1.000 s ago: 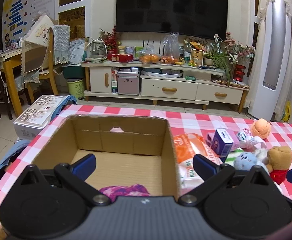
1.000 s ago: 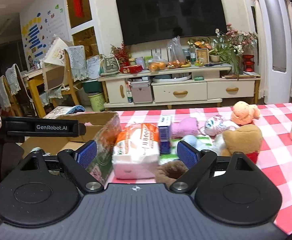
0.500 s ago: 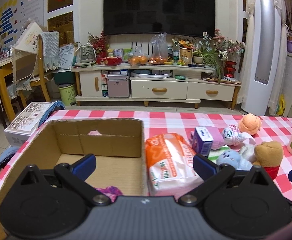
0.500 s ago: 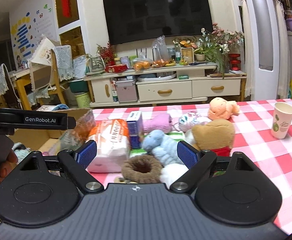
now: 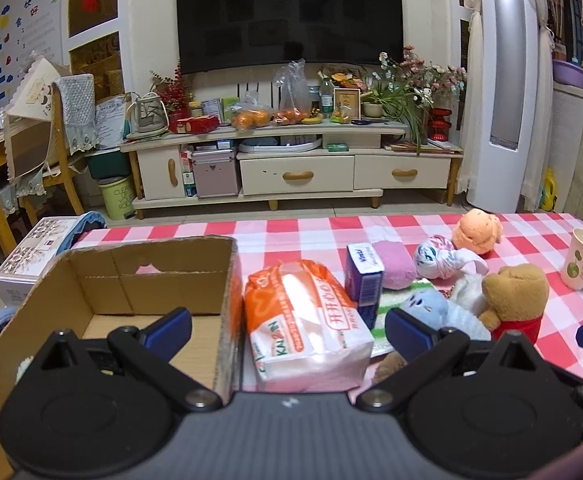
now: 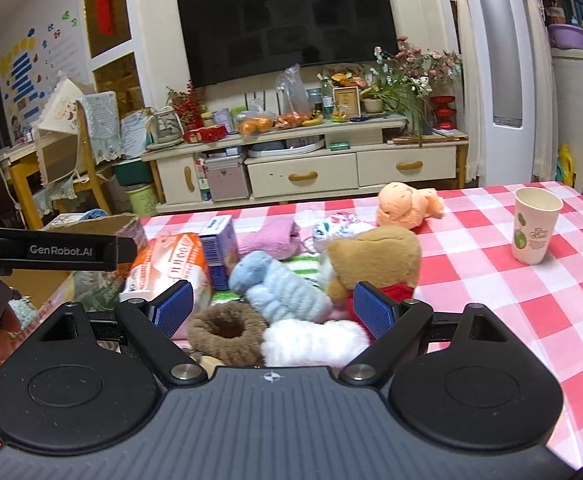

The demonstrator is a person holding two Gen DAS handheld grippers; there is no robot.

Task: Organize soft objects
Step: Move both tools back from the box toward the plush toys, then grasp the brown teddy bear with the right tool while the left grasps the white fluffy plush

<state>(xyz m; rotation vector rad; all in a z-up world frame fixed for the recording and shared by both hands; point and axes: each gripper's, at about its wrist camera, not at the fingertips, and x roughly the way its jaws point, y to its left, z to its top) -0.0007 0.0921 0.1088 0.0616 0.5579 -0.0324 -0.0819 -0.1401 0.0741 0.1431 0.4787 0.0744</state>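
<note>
An open cardboard box (image 5: 143,276) stands at the table's left. Beside it lies an orange-and-white tissue pack (image 5: 303,328). My left gripper (image 5: 287,330) is open and empty, straddling the box's right wall and the pack. My right gripper (image 6: 273,308) is open and empty above a pile of soft things: a light blue plush (image 6: 279,288), a brown fuzzy ring (image 6: 227,332), a white fluffy piece (image 6: 315,340), a brown bear in red (image 6: 375,260). Farther back lie a pink soft roll (image 6: 269,236), a patterned sock bundle (image 6: 335,228) and an orange plush (image 6: 403,208).
A blue carton (image 6: 219,244) stands between the tissue pack and the plush pile. A paper cup (image 6: 535,226) stands at the right on the red-checked tablecloth (image 6: 491,280). A TV stand (image 5: 291,160), a chair (image 5: 51,152) and a tall white air conditioner (image 5: 503,80) lie beyond the table.
Both grippers have moved to the right. The left one went from over the box's middle to its right wall. The right one went from the tissue pack to over the plush pile.
</note>
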